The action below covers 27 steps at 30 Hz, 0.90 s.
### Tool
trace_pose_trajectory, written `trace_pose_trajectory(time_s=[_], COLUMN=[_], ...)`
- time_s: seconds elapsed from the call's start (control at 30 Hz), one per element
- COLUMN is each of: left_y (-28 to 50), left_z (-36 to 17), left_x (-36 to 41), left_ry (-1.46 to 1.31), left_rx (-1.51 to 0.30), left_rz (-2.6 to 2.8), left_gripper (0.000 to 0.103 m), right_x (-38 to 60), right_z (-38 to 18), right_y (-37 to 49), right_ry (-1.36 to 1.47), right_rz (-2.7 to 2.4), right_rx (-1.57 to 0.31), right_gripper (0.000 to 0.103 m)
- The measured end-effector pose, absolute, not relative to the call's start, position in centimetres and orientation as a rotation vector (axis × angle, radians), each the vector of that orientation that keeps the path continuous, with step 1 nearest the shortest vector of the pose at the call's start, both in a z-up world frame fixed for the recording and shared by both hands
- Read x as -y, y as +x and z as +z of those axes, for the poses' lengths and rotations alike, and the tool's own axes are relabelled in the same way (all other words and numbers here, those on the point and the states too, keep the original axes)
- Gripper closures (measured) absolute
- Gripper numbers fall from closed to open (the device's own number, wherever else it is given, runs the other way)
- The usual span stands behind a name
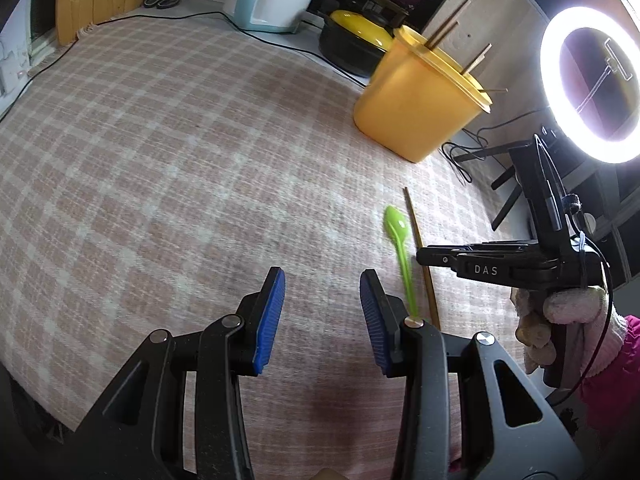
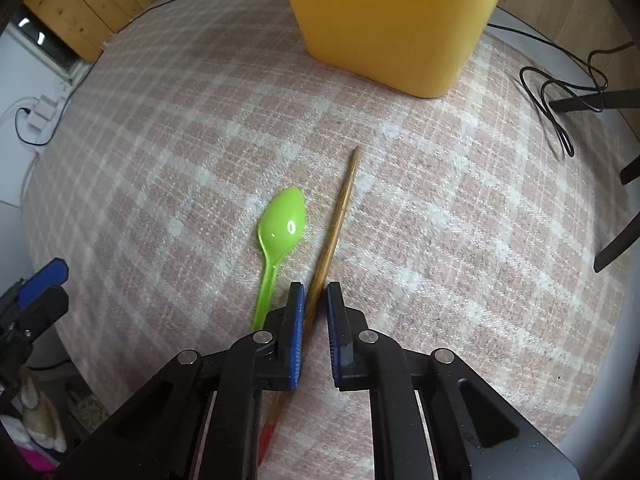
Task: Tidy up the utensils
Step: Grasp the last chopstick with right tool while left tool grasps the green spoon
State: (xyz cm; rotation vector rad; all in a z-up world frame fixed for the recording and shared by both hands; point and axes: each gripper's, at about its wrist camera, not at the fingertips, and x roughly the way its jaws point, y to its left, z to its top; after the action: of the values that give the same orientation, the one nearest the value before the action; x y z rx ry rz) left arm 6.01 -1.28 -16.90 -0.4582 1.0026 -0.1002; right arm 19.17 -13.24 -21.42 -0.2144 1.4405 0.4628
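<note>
The right gripper (image 2: 315, 294) pinches the wooden chopstick (image 2: 338, 216), whose length runs toward the yellow bin (image 2: 392, 20) at frame top; the left gripper (image 1: 322, 292) waits half-open, empty.

1. Left wrist view: looks forward and down across the plaid tablecloth (image 1: 160, 160) from its near edge toward the yellow bin (image 1: 416, 104) at the far right edge.
2. Right wrist view: steeply downward and close, just above the green spoon (image 2: 282, 226) and wooden chopstick (image 2: 338, 216).
3. Shared: spoon, chopstick, bin and the cloth's right part.
</note>
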Motion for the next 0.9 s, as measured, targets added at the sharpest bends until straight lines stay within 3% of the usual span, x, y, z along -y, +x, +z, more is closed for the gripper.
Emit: trace_pose_trajectory(time_s=[0.53, 0.6, 0.9], left_y=[10.0, 10.8, 14.2], left_z=[-19.1, -19.6, -20.5], left_x=[10.7, 11.4, 13.4], left_ry=[-0.387, -0.367, -0.264], left_rx=[-1.172, -1.208, -1.339], left_rz=[-0.198, -0.187, -0.136], left_gripper=[0.064, 0.073, 0.078], right_x=[19.4, 19.4, 23.3], right_z=[-22.2, -22.2, -22.1], right_y=[19.3, 19.3, 18.6], right_ry=[-0.105, -0.101, -0.088], right_rz=[0.515, 0.528, 0.574], right_rx=[-1.443, -1.441, -1.431], right_gripper=[0.097, 0.097, 0.097])
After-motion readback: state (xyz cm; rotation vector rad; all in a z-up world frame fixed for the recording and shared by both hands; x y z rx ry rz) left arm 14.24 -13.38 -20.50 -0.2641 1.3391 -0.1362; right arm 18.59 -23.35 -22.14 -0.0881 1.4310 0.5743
